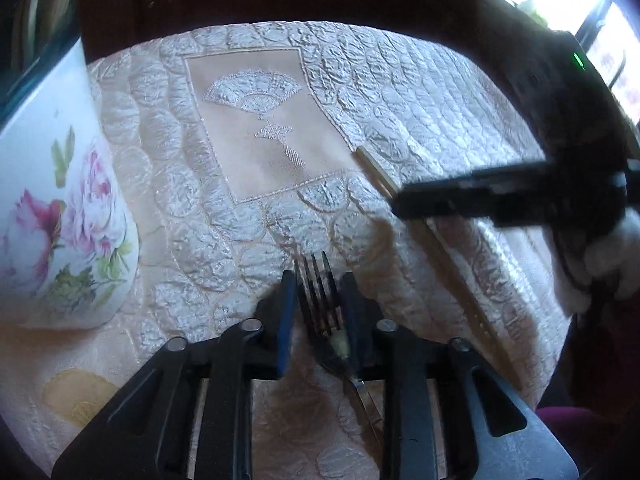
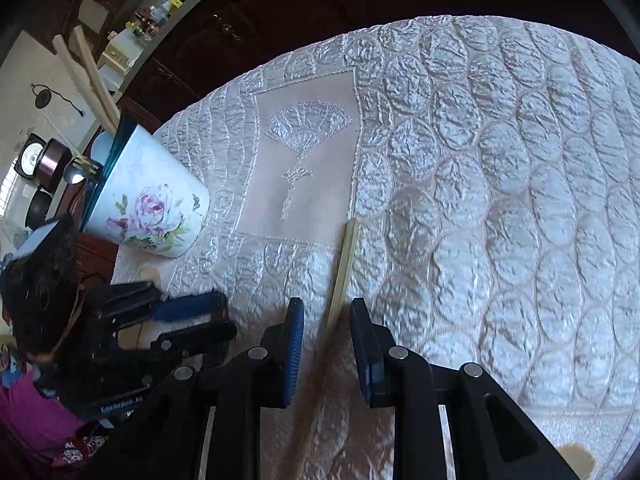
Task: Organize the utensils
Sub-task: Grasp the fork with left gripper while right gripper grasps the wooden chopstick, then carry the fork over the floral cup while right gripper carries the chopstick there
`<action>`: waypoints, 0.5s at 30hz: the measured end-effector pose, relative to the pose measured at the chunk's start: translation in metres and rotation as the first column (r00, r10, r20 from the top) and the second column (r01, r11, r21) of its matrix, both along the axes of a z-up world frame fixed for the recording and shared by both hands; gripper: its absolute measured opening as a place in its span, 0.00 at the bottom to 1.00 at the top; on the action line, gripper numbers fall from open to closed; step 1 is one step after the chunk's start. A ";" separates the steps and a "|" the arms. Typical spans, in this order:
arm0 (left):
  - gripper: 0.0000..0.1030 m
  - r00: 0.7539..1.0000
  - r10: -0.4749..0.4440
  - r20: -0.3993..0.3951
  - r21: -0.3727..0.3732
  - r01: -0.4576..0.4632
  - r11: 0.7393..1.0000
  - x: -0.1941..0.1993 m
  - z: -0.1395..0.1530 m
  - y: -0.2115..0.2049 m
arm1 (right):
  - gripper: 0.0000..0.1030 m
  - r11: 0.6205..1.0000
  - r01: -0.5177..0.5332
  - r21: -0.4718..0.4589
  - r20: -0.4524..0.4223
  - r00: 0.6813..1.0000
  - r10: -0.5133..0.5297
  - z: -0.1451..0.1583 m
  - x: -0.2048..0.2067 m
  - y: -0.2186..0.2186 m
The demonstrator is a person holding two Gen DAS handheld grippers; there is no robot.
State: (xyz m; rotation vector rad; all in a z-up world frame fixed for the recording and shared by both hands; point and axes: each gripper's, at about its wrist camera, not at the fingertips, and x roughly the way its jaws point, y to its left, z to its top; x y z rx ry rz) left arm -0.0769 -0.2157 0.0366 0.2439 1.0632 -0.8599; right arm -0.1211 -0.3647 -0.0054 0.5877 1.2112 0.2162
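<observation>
The floral cup (image 2: pixel 148 200) stands tilted in view at the left edge of the quilted cream tablecloth (image 2: pixel 500 200), white with pink roses and a dark teal rim. In the right wrist view its mouth shows two pale wooden chopsticks (image 2: pixel 90 80) leaning out toward the upper left, with the head of a fork and a spoon bowl (image 2: pixel 82 170) poking above the rim; how deep they sit cannot be seen.

To the right of the cup, the left gripper (image 1: pixel 318 304) has its blue pads parted a little, with a dark fork (image 1: pixel 320 300) lying between them, tines pointing away from the camera. The right pad looks close to the fork's neck, but the left pad stands clear, so no squeeze shows.

Further right of the cup, past the embroidered fan panel (image 2: pixel 304 168), a single pale chopstick (image 2: pixel 344 264) lies on the cloth. The right gripper (image 2: pixel 326 344) sits over its near end, pads spread to either side with gaps visible, not pressing it.

A person's purple sleeve (image 2: pixel 36 412) shows below the cup in the right wrist view
</observation>
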 end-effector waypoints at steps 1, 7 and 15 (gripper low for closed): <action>0.19 1.000 -0.001 0.002 0.003 0.001 1.000 -0.002 0.000 0.001 | 0.21 1.000 0.006 0.000 -0.002 1.000 -0.006 0.000 0.002 0.001; 0.01 0.997 0.051 0.050 0.002 -0.052 0.999 -0.010 0.012 0.013 | 0.08 0.998 0.022 -0.054 -0.010 1.000 -0.023 0.007 0.013 0.009; 0.00 0.985 0.160 0.063 -0.057 -0.157 0.986 -0.019 0.036 0.050 | 0.06 0.998 0.019 -0.063 0.095 0.995 -0.012 0.056 0.000 0.016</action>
